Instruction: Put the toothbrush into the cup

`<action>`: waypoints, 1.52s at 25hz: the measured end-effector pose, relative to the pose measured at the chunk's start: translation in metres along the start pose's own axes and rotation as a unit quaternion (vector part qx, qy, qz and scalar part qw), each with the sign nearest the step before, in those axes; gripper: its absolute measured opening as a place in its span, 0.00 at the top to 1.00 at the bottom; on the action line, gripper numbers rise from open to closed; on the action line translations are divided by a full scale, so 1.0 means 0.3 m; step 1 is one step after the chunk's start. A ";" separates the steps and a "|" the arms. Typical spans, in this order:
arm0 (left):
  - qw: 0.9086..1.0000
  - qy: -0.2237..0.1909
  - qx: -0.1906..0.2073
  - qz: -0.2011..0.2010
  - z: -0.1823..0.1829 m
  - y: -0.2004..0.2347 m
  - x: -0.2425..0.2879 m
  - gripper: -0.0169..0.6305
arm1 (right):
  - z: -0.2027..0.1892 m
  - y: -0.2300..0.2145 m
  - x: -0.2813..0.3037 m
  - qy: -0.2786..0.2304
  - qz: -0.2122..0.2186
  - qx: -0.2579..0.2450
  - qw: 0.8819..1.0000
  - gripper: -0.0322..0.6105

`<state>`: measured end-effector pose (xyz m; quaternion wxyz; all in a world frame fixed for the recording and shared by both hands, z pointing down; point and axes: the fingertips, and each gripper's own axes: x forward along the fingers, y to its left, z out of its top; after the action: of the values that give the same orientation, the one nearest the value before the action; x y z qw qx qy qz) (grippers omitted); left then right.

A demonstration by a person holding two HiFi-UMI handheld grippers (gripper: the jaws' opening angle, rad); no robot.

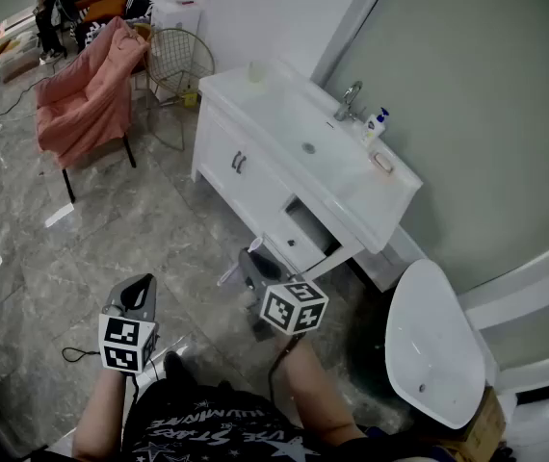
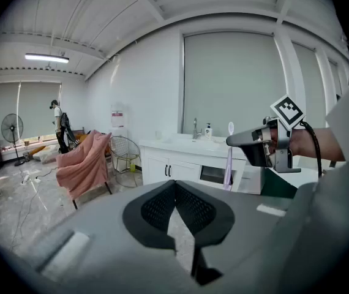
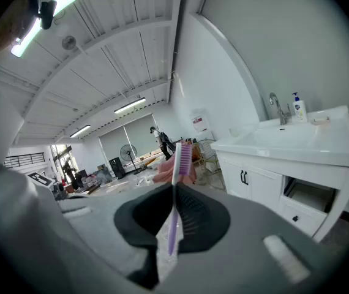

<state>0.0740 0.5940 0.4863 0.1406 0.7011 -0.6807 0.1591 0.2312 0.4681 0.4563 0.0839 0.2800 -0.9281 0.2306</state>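
My right gripper (image 3: 174,192) is shut on a purple and white toothbrush (image 3: 176,213), which stands upright with its bristle head (image 3: 185,159) above the jaws. In the left gripper view the toothbrush (image 2: 228,161) hangs from the right gripper (image 2: 248,141) in front of the vanity. The small pale cup (image 1: 255,72) stands on the far left end of the white vanity top, well away from both grippers. My left gripper (image 2: 174,196) is shut with nothing in it. In the head view both grippers, left (image 1: 140,287) and right (image 1: 251,260), are held low over the floor.
The white vanity (image 1: 255,123) has a sink, a faucet (image 1: 349,99), a soap bottle (image 1: 377,125) and an open drawer (image 1: 310,227). A toilet (image 1: 433,345) stands at the right. A pink-draped chair (image 1: 87,99) and a wire stool (image 1: 180,64) are left of the vanity.
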 end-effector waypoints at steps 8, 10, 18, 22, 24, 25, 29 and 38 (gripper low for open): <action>1.000 -0.007 0.006 0.011 0.032 -0.063 0.001 0.96 | 0.015 -0.033 -0.060 -0.002 0.008 -0.001 1.000 0.92; 1.000 -0.007 0.007 0.012 0.041 -0.062 0.013 0.96 | 0.021 -0.043 -0.055 -0.003 0.008 0.000 1.000 0.92; 1.000 -0.006 0.004 0.013 0.043 0.027 0.062 0.96 | 0.038 -0.044 0.042 0.002 0.001 0.003 1.000 0.92; 1.000 -0.006 -0.006 0.017 0.022 0.129 0.070 0.96 | 0.052 -0.036 0.132 -0.005 -0.014 0.004 1.000 0.92; 1.000 -0.005 -0.005 0.018 0.014 0.187 0.078 0.96 | 0.069 -0.031 0.180 -0.016 -0.021 0.006 1.000 0.92; 1.000 -0.006 -0.004 0.017 0.015 0.215 0.082 0.96 | 0.078 -0.026 0.203 -0.021 -0.024 0.006 0.999 0.92; 1.000 -0.024 0.004 0.015 0.043 0.316 0.106 0.96 | 0.109 0.006 0.287 -0.030 -0.027 0.001 0.999 0.92; 1.000 -0.026 0.005 0.005 0.085 0.420 0.245 0.96 | 0.158 -0.064 0.463 -0.025 -0.030 0.010 0.999 0.92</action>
<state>-0.0493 0.5124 0.4910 0.1190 0.7020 -0.6871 0.1450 0.1256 0.3645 0.4614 0.0643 0.3140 -0.9189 0.2299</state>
